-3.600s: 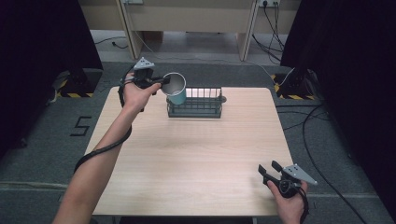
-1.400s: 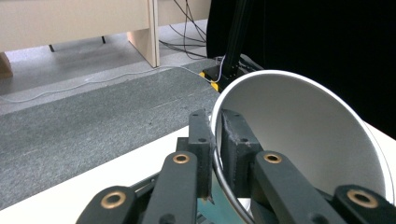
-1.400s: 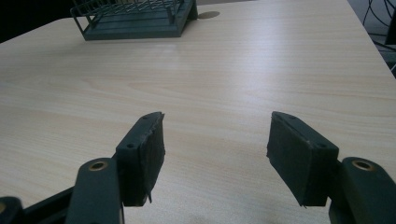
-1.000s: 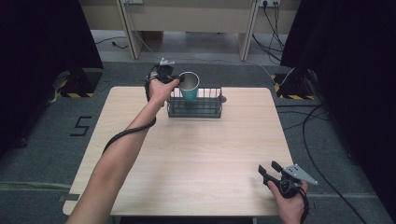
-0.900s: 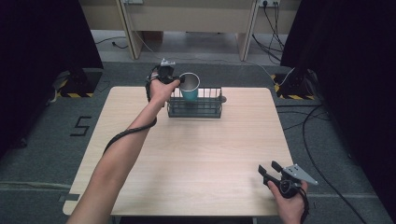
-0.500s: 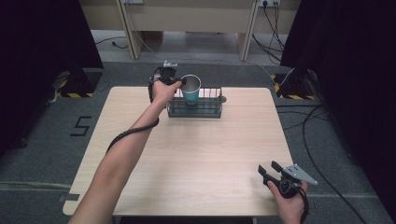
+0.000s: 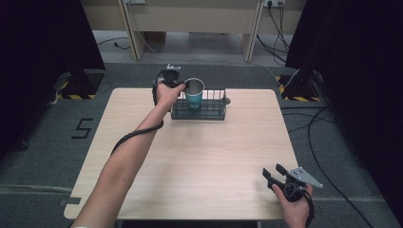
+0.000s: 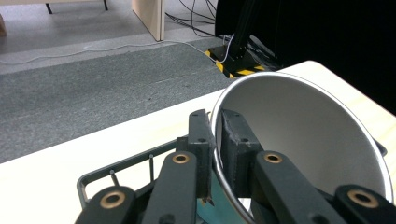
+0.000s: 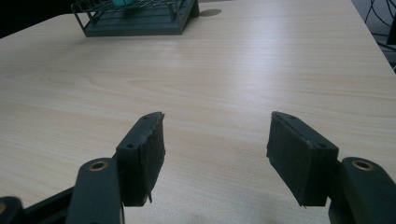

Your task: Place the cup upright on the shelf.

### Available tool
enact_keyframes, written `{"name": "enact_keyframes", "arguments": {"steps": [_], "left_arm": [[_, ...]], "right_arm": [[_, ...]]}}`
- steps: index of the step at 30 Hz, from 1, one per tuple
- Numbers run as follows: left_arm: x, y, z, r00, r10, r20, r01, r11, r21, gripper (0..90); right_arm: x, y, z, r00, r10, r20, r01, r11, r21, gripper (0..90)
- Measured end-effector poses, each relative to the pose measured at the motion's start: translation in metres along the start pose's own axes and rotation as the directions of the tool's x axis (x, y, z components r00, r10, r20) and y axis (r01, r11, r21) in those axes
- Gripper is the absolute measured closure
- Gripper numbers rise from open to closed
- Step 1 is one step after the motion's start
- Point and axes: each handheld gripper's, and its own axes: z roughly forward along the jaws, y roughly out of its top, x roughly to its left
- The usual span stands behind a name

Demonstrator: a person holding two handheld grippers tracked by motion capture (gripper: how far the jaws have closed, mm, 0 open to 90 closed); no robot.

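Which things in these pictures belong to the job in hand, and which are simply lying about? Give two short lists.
Part of the job:
- teal cup, its rim pinched by the left gripper
- wire basket, which the cup stands in

Just there:
- right gripper, open, holding nothing, over bare table
- floor cables
- the marking "5" on the floor

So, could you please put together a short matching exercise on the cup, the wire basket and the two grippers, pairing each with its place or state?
Things:
1. teal cup
2. wire basket
3. left gripper
4. right gripper

Places or states:
A. jaws open over bare tabletop at the near edge
B. dark, standing at the far edge of the wooden table
C. jaws shut on a rim, one inside and one outside
D. upright at the basket's left end, white inside

Pairs: 1-D, 2-B, 3-C, 4-A
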Motion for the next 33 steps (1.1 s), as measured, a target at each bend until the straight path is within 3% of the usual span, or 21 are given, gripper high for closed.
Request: {"name": "enact_keyframes", "arguments": {"steps": [23, 33], "left_arm": [[0.0012, 0.0033, 0.0092, 0.9985, -0.055, -0.004, 0.055, 0.9985, 0.000, 76.8], [0.0000, 0.0102, 0.0001, 0.9975, -0.071, 0.000, 0.071, 0.9972, -0.024, 62.4]], "right_arm": [[0.0004, -0.0001, 0.0001, 0.9999, 0.009, -0.006, -0.009, 1.000, 0.008, 37.0], [-0.0003, 0.0001, 0.0006, 1.0000, -0.004, -0.009, 0.004, 1.000, 0.011, 37.0]]}}
